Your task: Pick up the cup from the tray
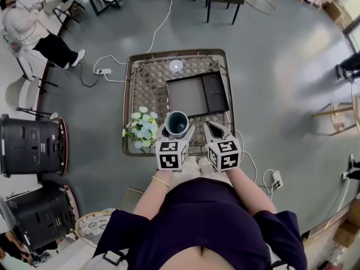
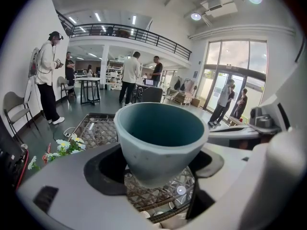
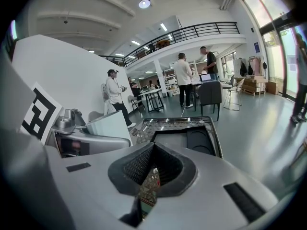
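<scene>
Currently, the teal cup (image 2: 160, 140) is held upright in the fingers of the left gripper (image 1: 177, 131), over the wicker surface (image 1: 146, 83), off the black tray (image 1: 191, 97), just beside the flowers (image 1: 142, 128). The fingers of the right gripper (image 3: 151, 169) are clenched on nothing. Only square black-and-white markers are seen on the cubes (image 1: 171, 153).

Teal cup (image 2: 160, 140), black tray (image 1: 188, 97), brown lattice-woven table (image 1: 147, 80), white and pale-blue flowers (image 1: 143, 129), grey floor (image 1: 281, 66).
</scene>
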`<state>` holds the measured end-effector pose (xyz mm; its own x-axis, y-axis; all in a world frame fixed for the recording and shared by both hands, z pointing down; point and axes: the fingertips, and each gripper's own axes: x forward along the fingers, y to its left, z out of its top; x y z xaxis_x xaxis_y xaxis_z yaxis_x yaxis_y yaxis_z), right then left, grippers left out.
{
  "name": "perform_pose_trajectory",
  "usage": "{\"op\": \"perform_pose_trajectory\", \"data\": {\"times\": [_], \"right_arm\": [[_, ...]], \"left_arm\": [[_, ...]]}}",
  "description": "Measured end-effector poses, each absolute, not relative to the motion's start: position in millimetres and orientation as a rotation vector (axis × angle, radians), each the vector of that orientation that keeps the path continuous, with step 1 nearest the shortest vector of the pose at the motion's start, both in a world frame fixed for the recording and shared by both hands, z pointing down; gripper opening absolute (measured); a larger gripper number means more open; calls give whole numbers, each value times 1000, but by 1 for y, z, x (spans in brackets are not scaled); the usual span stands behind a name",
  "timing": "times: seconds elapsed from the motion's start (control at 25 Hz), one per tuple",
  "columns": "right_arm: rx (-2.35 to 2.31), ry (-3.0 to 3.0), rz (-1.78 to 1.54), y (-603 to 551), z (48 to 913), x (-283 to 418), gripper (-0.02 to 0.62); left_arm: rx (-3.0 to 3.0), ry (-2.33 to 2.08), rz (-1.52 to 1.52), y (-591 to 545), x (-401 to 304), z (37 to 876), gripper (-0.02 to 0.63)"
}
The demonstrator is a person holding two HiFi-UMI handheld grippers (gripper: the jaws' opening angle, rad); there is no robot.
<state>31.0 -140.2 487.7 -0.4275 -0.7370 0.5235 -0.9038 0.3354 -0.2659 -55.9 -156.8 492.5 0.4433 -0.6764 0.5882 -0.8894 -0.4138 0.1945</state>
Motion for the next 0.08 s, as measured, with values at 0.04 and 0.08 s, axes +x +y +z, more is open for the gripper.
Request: {"op": "perform_pose_trajectory", "data": {"times": [0.04, 0.08], "right_arm": [[1462, -2296, 762, -140, 488, 31, 9], [1459, -2296, 763, -139, 488, 31, 9]], "left_arm": [[2216, -1313, 588, -157, -55, 492, 379], [2216, -1312, 589, -157, -55, 492, 379]]}}
